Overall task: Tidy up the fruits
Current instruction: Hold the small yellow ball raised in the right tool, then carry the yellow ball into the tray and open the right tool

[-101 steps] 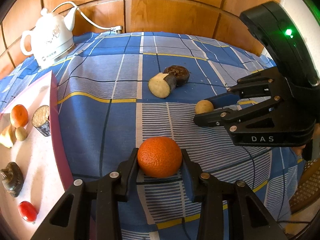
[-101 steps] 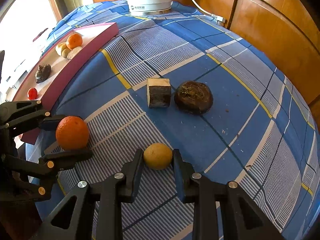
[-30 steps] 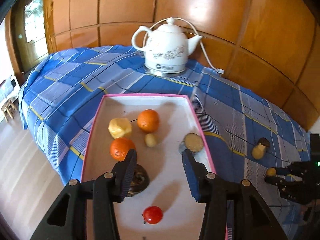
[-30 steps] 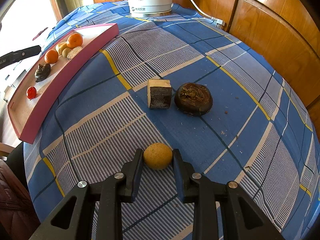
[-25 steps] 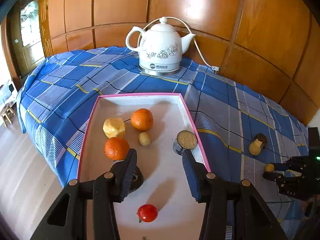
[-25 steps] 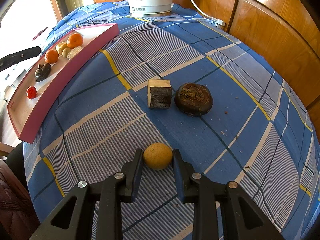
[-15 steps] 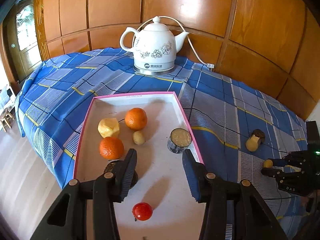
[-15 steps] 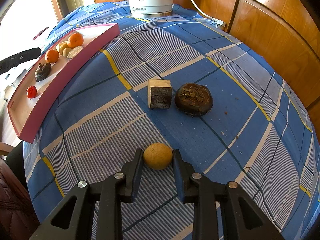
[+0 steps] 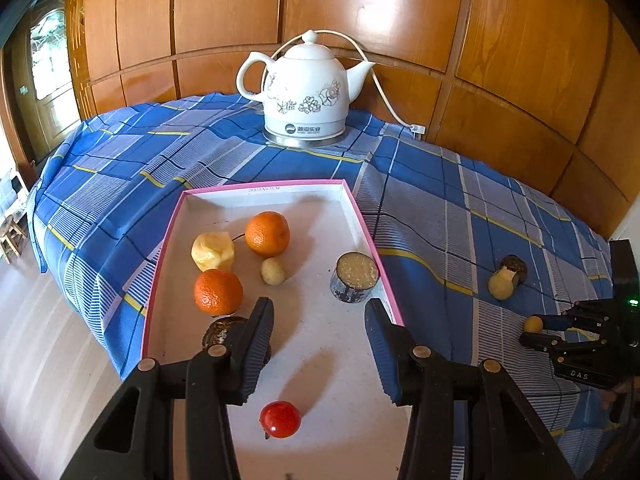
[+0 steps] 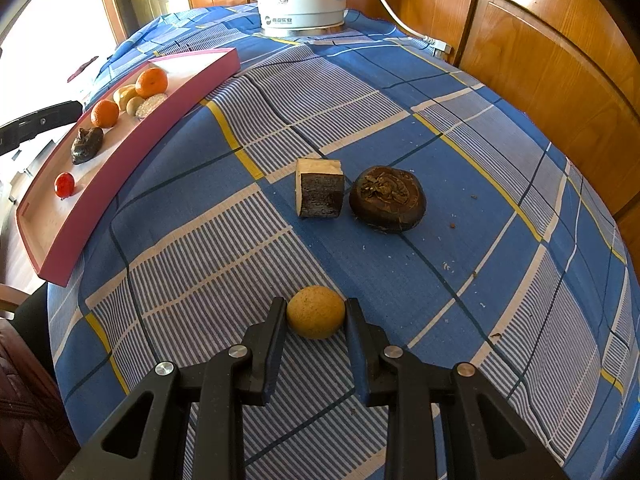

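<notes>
Your blue plaid tablecloth (image 10: pixel 400 92) covers the whole table, with the white kettle (image 9: pixel 302 92) standing at its far edge against the wood panelling. The pink-rimmed tray (image 9: pixel 360 216) sits on the cloth near the table's edge and holds 2 oranges, the far one (image 9: pixel 267 233) and the near one (image 9: pixel 218 292), a peeled pale-yellow fruit (image 9: pixel 212 251) between them on the left, a small tan fruit (image 9: pixel 273 271), a dark-skinned cut piece with a pale grainy face (image 9: pixel 354 282) against the right rim, a dark wrinkled fruit (image 9: pixel 222 330) and a small red tomato-like fruit (image 9: pixel 280 419). Your left gripper (image 9: pixel 318 344) hangs above the tray floor with its fingers spread wide and nothing between them; the dark wrinkled fruit lies partly behind its left finger. On the open cloth, well apart from the tray, lie a cut dark-skinned chunk (image 10: pixel 320 194) and, just beside it, a round dark-brown fruit (image 10: pixel 387 199). Your right gripper (image 10: pixel 316 320) is pinching a small round yellow fruit with a speckled matte skin (image 10: pixel 316 312), both pads against its sides, the fruit low over the striped cloth. Only the left view shows the tray floor from above; only the right view shows the texture of the 2 dark pieces on the cloth.
</notes>
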A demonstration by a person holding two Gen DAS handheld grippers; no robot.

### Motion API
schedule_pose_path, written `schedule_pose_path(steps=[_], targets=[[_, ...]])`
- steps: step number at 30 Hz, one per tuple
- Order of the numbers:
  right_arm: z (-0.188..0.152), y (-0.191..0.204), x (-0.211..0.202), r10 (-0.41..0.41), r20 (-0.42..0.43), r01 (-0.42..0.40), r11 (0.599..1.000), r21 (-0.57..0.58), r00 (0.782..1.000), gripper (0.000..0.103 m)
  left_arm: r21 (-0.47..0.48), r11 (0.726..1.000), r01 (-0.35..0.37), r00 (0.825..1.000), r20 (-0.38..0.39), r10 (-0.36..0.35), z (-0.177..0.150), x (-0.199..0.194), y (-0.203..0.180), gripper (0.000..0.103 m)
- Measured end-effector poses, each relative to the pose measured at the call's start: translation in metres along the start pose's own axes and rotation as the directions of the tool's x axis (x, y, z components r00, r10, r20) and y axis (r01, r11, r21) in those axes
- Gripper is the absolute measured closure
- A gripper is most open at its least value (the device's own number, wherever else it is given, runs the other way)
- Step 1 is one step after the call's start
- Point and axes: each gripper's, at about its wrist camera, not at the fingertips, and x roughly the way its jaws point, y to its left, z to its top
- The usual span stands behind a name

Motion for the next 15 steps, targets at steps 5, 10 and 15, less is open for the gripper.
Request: schedule_pose_path(steps=[5, 10, 15], targets=[[-0.002, -0.001, 0.000, 0.003, 0.006, -0.003, 1.000, -0.001, 1.000, 0.074, -0.008, 1.000, 0.001, 1.000, 0.006, -0.001, 0.001, -0.002, 0.003, 0.055], [-0.002, 0.000, 0.000, -0.012, 0.002, 0.012, 1.000, -0.012, 1.000, 0.074, -0.008, 1.000, 0.003, 1.000, 0.009, -0.002, 0.000, -0.003, 0.006, 0.055], [0.005, 0.008, -0.001, -0.064, -0.032, 0.064, 0.998, -0.008, 0.997, 0.074, -0.026, 1.000, 0.008, 1.000, 0.020, -0.008, 0.000, -0.006, 0.012, 0.055]])
